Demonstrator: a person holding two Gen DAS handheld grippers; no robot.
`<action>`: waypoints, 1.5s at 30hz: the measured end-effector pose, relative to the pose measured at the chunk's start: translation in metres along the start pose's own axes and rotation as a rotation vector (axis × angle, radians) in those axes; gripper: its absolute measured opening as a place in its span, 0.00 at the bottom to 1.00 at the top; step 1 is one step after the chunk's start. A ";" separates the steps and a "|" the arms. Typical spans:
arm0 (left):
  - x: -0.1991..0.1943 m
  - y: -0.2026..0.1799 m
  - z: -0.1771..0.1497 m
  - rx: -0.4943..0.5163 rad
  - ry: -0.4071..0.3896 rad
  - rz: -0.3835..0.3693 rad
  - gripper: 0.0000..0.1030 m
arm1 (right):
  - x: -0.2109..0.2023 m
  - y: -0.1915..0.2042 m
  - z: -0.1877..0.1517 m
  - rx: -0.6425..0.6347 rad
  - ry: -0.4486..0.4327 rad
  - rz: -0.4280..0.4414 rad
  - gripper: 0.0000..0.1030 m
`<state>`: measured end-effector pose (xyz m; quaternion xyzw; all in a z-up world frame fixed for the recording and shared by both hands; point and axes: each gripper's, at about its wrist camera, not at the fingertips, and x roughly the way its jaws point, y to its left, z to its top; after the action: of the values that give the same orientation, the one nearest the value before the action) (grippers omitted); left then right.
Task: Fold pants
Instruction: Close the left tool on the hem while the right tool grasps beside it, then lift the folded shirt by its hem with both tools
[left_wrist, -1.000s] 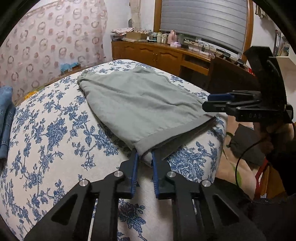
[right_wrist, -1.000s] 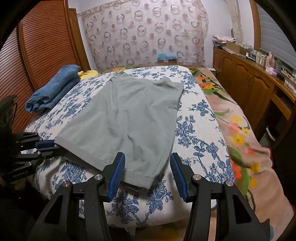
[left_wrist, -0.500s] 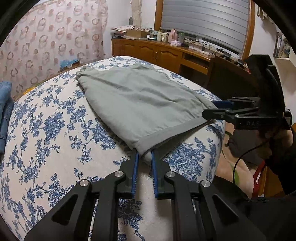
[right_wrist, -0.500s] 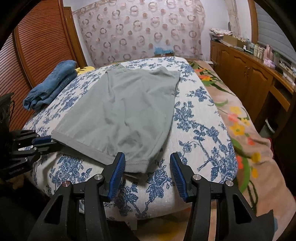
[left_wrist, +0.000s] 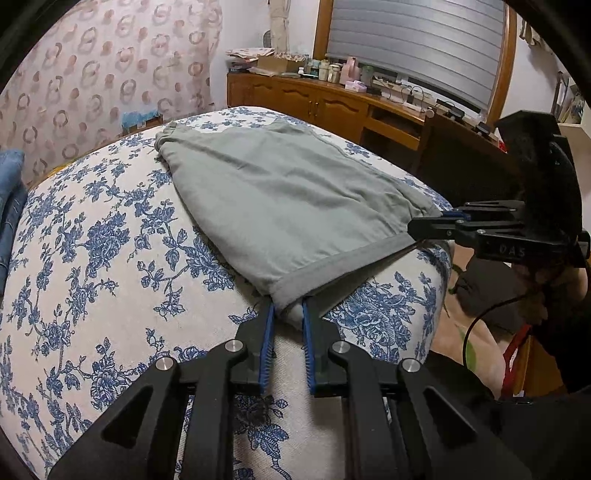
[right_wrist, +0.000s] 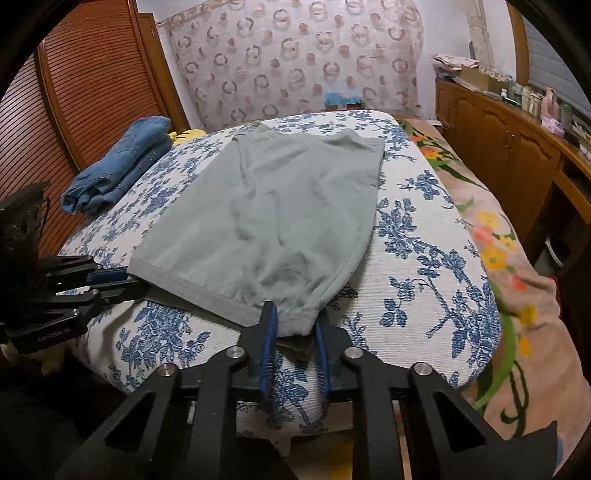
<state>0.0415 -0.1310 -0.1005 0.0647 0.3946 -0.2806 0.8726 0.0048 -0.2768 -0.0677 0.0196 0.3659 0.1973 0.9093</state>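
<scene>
Both corners of the pants' (right_wrist: 258, 221) hem are pinched: my left hand-held gripper (left_wrist: 288, 314) grips one, my right hand-held gripper (right_wrist: 293, 325) has just closed on the other. Pants lie flat on the bed (right_wrist: 424, 240).

Pants (right_wrist: 273, 218) lie on the bed (right_wrist: 424, 236); folded jeans (right_wrist: 118, 166) to their left.

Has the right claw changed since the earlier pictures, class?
Yes. The right claw has just been closing and now pinches the pants hem corner near the bed edge.
</scene>
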 end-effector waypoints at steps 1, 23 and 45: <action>0.000 0.000 0.000 -0.002 -0.002 -0.002 0.14 | 0.000 0.000 0.000 0.001 -0.004 0.000 0.11; -0.106 0.000 0.060 0.016 -0.286 0.029 0.08 | -0.073 0.033 0.046 -0.113 -0.271 0.032 0.08; -0.123 0.070 0.043 -0.076 -0.302 0.145 0.08 | -0.015 0.067 0.082 -0.245 -0.250 0.152 0.08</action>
<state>0.0418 -0.0334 0.0108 0.0172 0.2636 -0.2082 0.9417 0.0276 -0.2121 0.0144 -0.0391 0.2206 0.3046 0.9258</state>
